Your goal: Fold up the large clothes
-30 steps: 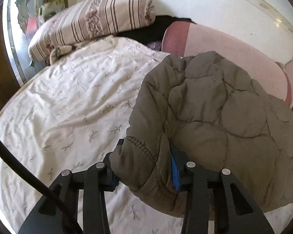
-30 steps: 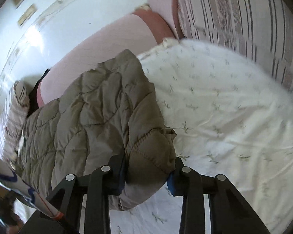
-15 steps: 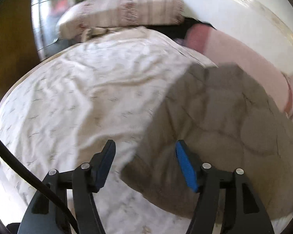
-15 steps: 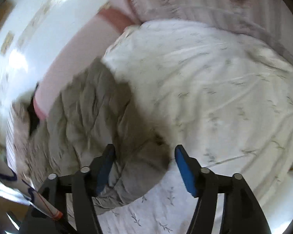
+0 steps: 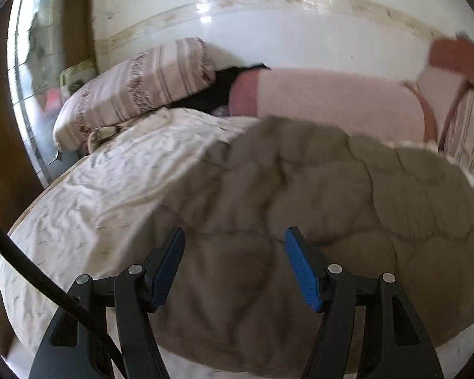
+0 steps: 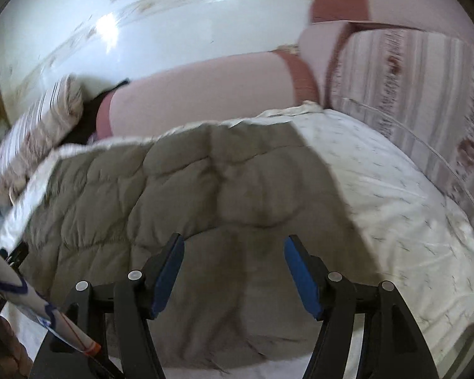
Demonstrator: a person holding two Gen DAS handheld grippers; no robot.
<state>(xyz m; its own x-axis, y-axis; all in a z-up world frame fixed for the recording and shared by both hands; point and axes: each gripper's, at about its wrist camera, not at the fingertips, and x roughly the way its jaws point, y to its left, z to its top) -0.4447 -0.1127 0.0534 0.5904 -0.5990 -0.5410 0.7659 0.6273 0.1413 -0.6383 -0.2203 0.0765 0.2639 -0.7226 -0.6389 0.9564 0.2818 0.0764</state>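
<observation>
An olive quilted jacket (image 5: 316, 195) lies folded flat on the white leaf-print bedsheet (image 5: 117, 195). The same jacket (image 6: 186, 189) fills the lower middle of the right wrist view. My left gripper (image 5: 233, 252) hovers over the jacket's near part, open, its blue pads apart with nothing between them. My right gripper (image 6: 233, 259) hangs over the jacket's near edge, open as well and holding nothing. Both views are motion-blurred.
A striped pillow (image 5: 136, 91) and a pink bolster (image 5: 328, 101) lie along the white wall at the bed's far side. Striped bedding (image 6: 410, 94) rises at the right. A dark garment (image 5: 218, 88) sits between pillow and bolster. White sheet (image 6: 395, 195) shows right of the jacket.
Both grippers were shut on the jacket's edge a second ago. They have opened, let the jacket drop onto the bed, and swung towards its middle.
</observation>
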